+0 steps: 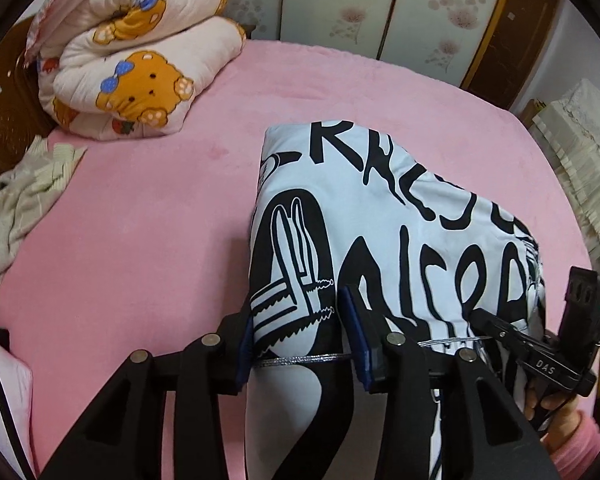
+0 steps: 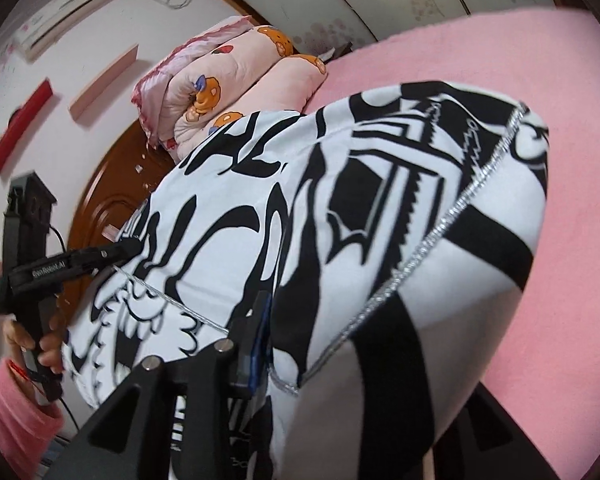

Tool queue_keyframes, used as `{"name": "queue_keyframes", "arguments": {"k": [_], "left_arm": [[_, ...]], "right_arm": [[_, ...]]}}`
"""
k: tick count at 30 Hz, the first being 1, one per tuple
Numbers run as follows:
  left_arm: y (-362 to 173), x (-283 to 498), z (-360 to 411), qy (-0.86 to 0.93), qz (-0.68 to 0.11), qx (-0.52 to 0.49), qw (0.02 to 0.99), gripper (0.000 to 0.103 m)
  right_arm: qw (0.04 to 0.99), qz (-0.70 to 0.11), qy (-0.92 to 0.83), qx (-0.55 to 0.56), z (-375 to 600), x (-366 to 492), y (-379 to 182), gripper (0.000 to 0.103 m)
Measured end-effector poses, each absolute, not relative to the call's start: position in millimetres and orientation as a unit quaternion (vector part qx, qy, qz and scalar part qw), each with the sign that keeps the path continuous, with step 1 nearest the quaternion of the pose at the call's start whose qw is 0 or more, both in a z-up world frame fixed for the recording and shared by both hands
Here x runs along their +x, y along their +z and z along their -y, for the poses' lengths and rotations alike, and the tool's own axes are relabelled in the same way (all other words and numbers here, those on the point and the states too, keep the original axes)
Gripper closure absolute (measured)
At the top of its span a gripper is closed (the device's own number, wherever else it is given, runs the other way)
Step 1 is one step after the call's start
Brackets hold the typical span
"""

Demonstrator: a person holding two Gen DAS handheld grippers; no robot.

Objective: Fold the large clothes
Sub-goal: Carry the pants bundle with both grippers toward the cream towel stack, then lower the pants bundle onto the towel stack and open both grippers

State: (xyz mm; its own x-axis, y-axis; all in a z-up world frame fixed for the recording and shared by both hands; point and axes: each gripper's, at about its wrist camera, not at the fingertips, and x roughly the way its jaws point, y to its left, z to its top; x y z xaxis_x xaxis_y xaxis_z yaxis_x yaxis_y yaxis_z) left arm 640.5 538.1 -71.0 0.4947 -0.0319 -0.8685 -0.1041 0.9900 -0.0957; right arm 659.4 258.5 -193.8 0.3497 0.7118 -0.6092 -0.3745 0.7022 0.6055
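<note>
Fold underway: left claw (image 1: 300,332) and right claw (image 2: 260,340) each grip the printed garment (image 1: 380,208) over the bed (image 1: 160,220); laying down remains

I count one black-and-white printed garment (image 1: 384,216) on the pink bed (image 1: 148,240), two grippers, left (image 1: 296,340) and right (image 2: 260,344), one rolled bear-print quilt (image 1: 140,60) at the bed's far corner, and one crumpled grey cloth (image 1: 24,196) at its left edge.
</note>
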Motion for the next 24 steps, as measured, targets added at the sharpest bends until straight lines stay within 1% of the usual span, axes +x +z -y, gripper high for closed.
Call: {"name": "queue_keyframes", "arguments": {"k": [3, 5, 7, 8, 10, 12, 13, 14, 15, 16, 17, 18, 20, 24], "left_arm": [[-75, 632, -537, 0.016, -0.490, -0.081, 0.868, 0.062], [-73, 627, -538, 0.020, -0.480, -0.078, 0.874, 0.059], [-69, 624, -533, 0.045, -0.462, -0.037, 0.885, 0.053], [-66, 620, -526, 0.068, -0.448, 0.000, 0.891, 0.050], [-62, 611, -512, 0.102, -0.422, 0.059, 0.899, 0.034], [-60, 598, -498, 0.121, -0.393, 0.101, 0.906, 0.026], [-59, 592, -493, 0.122, -0.382, 0.110, 0.909, 0.026], [-57, 583, -486, 0.125, -0.373, 0.117, 0.912, 0.025], [-55, 575, -478, 0.129, -0.366, 0.122, 0.914, 0.023], [-54, 567, -470, 0.133, -0.364, 0.129, 0.913, 0.017], [-53, 561, -463, 0.135, -0.364, 0.136, 0.912, 0.014], [-53, 552, -452, 0.140, -0.361, 0.148, 0.910, 0.013], [-53, 528, -430, 0.152, -0.347, 0.169, 0.910, 0.012], [-64, 484, -382, 0.143, -0.360, 0.149, 0.910, 0.011]], "right_arm": [[0.808, -0.453, 0.332, 0.177, -262, 660, -193, 0.064], [0.806, -0.456, 0.330, 0.181, -259, 659, -191, 0.059], [0.805, -0.462, 0.326, 0.180, -258, 657, -186, 0.056], [0.807, -0.463, 0.322, 0.177, -258, 656, -182, 0.054], [0.813, -0.459, 0.317, 0.164, -253, 648, -175, 0.053], [0.825, -0.454, 0.303, 0.146, -245, 637, -169, 0.045], [0.829, -0.455, 0.295, 0.140, -244, 635, -165, 0.043], [0.834, -0.453, 0.283, 0.135, -237, 627, -162, 0.039], [0.840, -0.448, 0.276, 0.134, -231, 620, -159, 0.036], [0.847, -0.438, 0.269, 0.132, -222, 610, -156, 0.035], [0.856, -0.427, 0.262, 0.129, -213, 599, -152, 0.033], [0.863, -0.417, 0.256, 0.125, -204, 589, -150, 0.030], [0.878, -0.401, 0.236, 0.111, -186, 566, -146, 0.026], [0.889, -0.406, 0.191, 0.093, -143, 514, -153, 0.024]]}}
